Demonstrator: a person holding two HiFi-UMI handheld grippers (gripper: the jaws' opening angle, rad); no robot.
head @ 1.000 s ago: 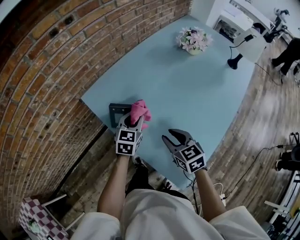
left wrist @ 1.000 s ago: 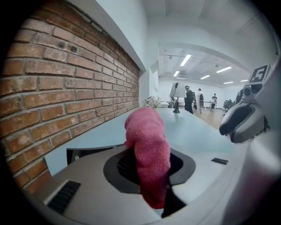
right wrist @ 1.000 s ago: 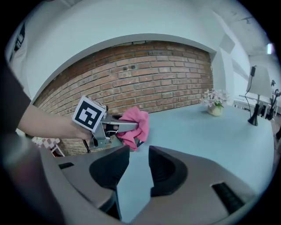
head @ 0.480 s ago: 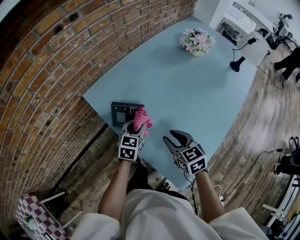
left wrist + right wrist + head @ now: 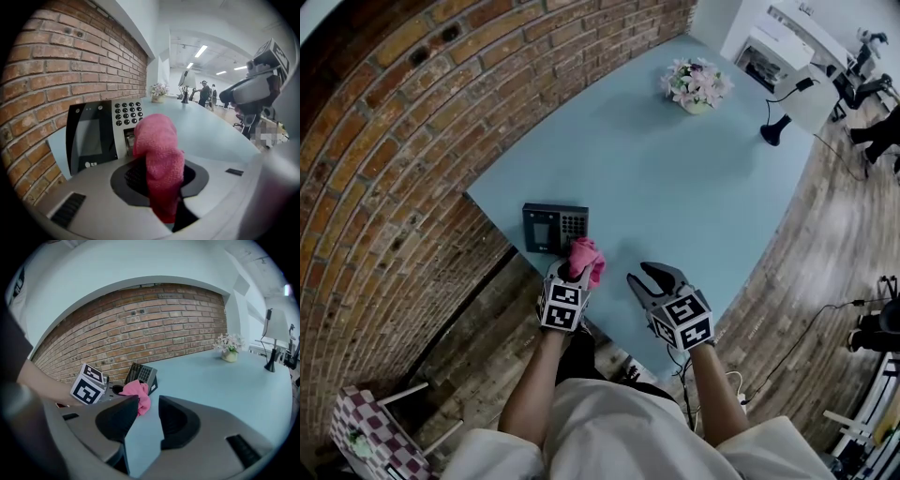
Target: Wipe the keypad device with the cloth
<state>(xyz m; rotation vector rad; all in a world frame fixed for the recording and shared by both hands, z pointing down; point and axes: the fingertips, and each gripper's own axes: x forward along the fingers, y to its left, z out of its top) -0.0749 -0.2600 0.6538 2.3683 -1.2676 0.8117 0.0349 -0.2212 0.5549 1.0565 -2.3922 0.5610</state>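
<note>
Nearest the person, the right gripper (image 5: 651, 278) is held over the near edge of the light blue worktop (image 5: 675, 178), its jaws spread wide with nothing between them. Just beside it, the left gripper (image 5: 575, 274) is clamped on a bunched pink cloth (image 5: 585, 255), which sticks out beyond its jaws. The cloth is held at the near edge of the keypad device (image 5: 553, 226), on the keypad side; whether the two touch cannot be told. The device stands tilted near the worktop's corner, beside the brick wall (image 5: 384, 141). Far across the worktop a pot of flowers (image 5: 696, 82) is seen, and a black lamp (image 5: 773, 127) at the far edge.
</note>
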